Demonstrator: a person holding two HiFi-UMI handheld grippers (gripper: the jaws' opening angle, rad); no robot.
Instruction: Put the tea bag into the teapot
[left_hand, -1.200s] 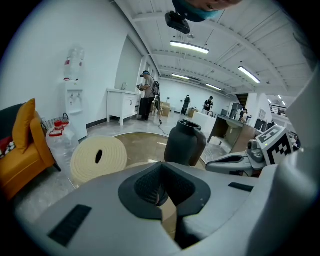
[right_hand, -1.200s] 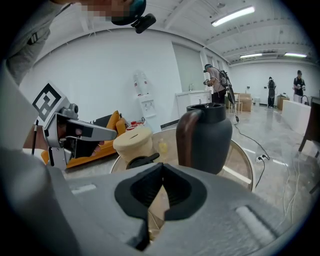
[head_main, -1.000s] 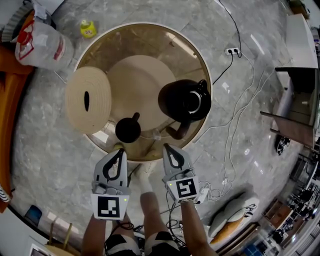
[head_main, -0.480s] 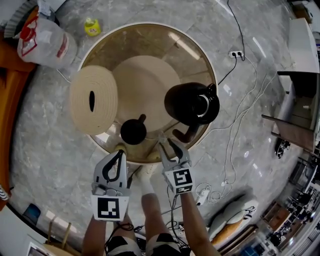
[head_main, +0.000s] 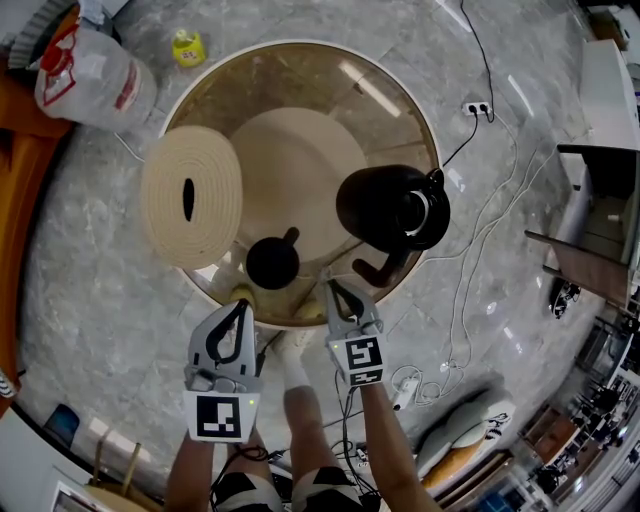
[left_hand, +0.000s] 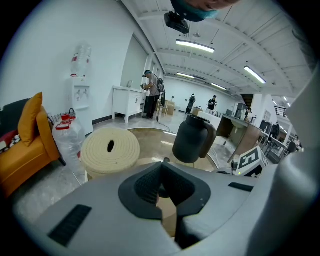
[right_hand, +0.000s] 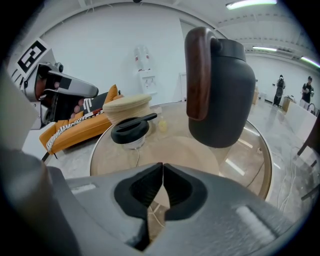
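Note:
A black teapot (head_main: 385, 210) with a wooden handle stands on the right of the round glass table (head_main: 300, 50); it also fills the right gripper view (right_hand: 225, 85). Left of it sits a small glass cup with a black lid (head_main: 272, 262). A thin white tea bag string (right_hand: 136, 155) runs from that cup toward me. My right gripper (head_main: 330, 287) is at the table's near edge, and its jaws meet on that string, which shows again just under them. The tea bag itself is hidden. My left gripper (head_main: 243, 303) hangs shut and empty just short of the table edge.
A beige coiled mat (head_main: 190, 195) overhangs the table's left side. On the floor are a big water bottle (head_main: 90, 80), an orange sofa (head_main: 20, 170), and a power strip (head_main: 465, 104) with cables running right. The person's legs are directly below the grippers.
My right gripper moved forward to the table edge, opened half a second ago, and has closed again. The left gripper stayed put.

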